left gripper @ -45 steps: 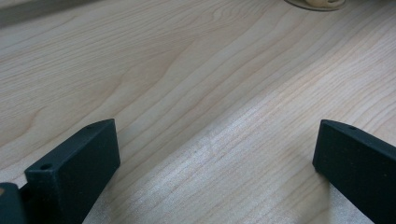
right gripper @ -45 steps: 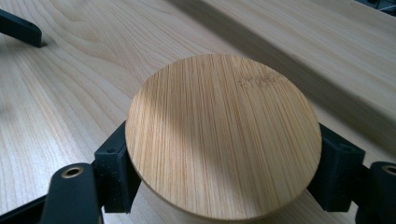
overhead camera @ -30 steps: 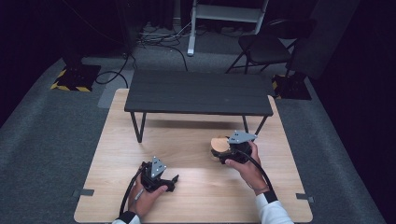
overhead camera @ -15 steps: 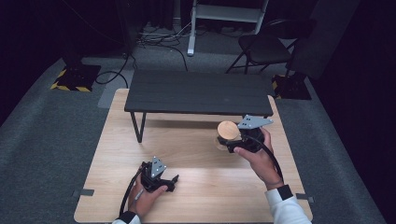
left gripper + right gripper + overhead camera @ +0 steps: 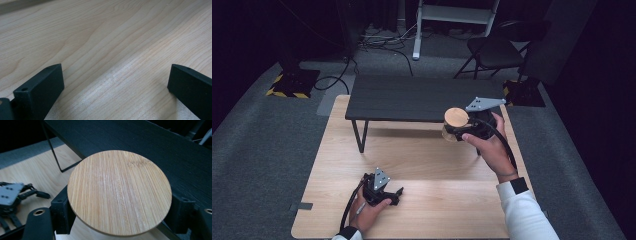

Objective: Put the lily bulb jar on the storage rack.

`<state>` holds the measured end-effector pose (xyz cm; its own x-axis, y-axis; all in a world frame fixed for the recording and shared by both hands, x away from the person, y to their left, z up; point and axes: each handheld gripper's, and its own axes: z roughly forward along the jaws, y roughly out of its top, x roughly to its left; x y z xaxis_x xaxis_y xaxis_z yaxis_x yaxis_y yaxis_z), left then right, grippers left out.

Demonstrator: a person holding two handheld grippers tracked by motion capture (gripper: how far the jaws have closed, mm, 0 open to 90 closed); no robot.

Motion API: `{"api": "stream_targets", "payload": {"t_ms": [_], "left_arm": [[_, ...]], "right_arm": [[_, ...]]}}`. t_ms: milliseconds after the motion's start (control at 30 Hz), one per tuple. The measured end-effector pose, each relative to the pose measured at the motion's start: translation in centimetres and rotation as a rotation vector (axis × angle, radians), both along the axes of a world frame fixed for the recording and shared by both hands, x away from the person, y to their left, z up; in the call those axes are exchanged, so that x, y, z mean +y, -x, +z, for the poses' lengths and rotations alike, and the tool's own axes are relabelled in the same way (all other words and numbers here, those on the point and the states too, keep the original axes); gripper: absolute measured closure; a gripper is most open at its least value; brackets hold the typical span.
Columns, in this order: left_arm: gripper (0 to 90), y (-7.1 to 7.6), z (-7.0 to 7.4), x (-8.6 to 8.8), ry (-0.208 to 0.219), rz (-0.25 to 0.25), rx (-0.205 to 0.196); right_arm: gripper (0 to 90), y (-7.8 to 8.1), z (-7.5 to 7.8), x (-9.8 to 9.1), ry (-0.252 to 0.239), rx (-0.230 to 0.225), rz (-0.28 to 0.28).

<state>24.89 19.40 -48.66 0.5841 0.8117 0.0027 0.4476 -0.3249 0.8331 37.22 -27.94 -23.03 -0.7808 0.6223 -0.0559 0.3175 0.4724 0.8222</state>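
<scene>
Jar with a bamboo lid [image 5: 456, 118]: we have it clamped between the 2 jaws of our right gripper [image 5: 462, 131], lifted off the wooden table [image 5: 422, 165] at the front edge of the low black shelf [image 5: 422, 97]. Our left gripper [image 5: 388, 194] rests on the table, jaws spread with nothing between them. We judge the pickup done and the placing, perhaps on the shelf, left.

Jar [image 5: 455, 124] with round bamboo lid [image 5: 119, 192], grain running front to back, lid on and roughly level. Body below the lid mostly hidden; looks pale or clear. Held upright off the worktop [image 5: 422, 165], clamped in the right claw [image 5: 460, 131] just below the lid, at the front edge of the black bench [image 5: 412, 97].
</scene>
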Motion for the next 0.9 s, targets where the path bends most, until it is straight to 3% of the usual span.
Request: {"api": "stream_targets", "payload": {"t_ms": [167, 367, 567, 900], "left_arm": [[0.5, 0.0, 0.0, 0.0, 0.000, 0.000, 0.000], [0.5, 0.0, 0.0, 0.0, 0.000, 0.000, 0.000], [0.5, 0.0, 0.0, 0.0, -0.001, 0.000, 0.000], [0.5, 0.0, 0.0, 0.0, -0.002, 0.000, 0.000]], "right_arm": [[24.9, -0.7, 0.8, 0.0, -0.030, 0.012, 0.027], [24.9, -0.5, 1.9, 0.5, -0.032, -0.011, 0.040], [24.9, -0.9, 3.4, 1.1, -0.014, -0.049, -0.013], [24.9, -2.3, 3.4, 1.4, -0.001, -0.055, -0.089]]}}
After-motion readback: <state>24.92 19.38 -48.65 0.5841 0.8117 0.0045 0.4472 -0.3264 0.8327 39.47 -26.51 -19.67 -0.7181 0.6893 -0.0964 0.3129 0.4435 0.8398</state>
